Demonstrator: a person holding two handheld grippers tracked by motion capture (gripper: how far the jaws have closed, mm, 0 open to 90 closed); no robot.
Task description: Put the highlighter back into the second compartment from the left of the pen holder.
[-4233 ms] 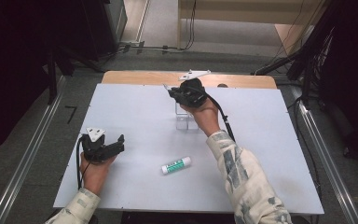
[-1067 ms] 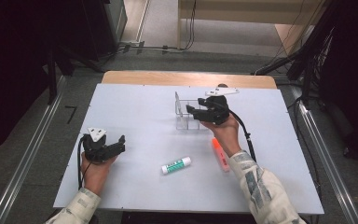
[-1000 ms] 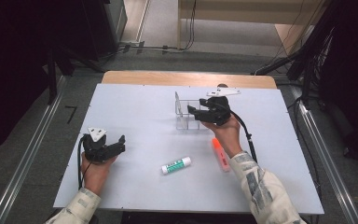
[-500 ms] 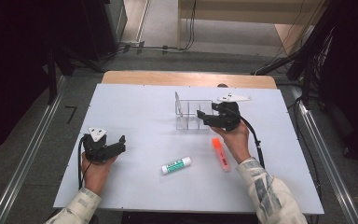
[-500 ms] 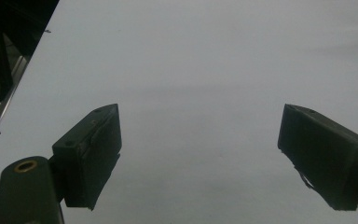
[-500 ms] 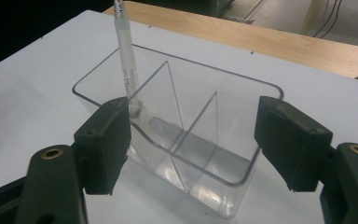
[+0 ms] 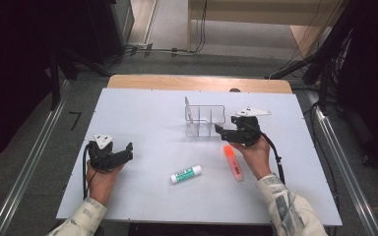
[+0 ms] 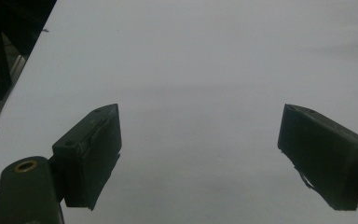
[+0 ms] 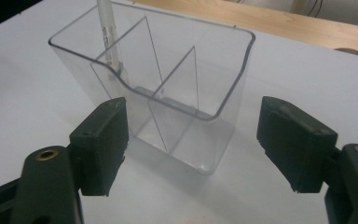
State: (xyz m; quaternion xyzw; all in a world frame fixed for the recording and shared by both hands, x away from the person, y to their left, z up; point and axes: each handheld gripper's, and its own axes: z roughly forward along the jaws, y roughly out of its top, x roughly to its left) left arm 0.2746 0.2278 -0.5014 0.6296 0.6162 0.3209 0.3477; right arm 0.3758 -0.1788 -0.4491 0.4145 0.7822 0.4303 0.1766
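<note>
A clear plastic organizer (image 7: 205, 120) with three compartments stands on the white table (image 7: 142, 113), and a white pen (image 7: 187, 109) leans upright in its left compartment. My right gripper (image 7: 218, 131) sits at the organizer's front right corner. In the right gripper view the organizer (image 9: 177, 88) and the pen (image 9: 108, 37) are close ahead. My right gripper (image 9: 193, 149) has just been opening; its pads stand wide and touch nothing. An orange highlighter (image 7: 233, 162) lies by my right hand, and a glue stick (image 7: 186, 174) lies further left. My left gripper (image 7: 126, 151) (image 8: 200, 158) rests open over bare table.
A wooden strip (image 7: 197, 82) borders the table's far edge. Metal rails (image 7: 34, 147) run along both sides on the floor. Cables trail from both grippers. Bare white surface lies between the left hand and the glue stick.
My right hand has drawn back from above the organizer, to the right and toward the near side, sinking a little. The left hand has stayed put.
</note>
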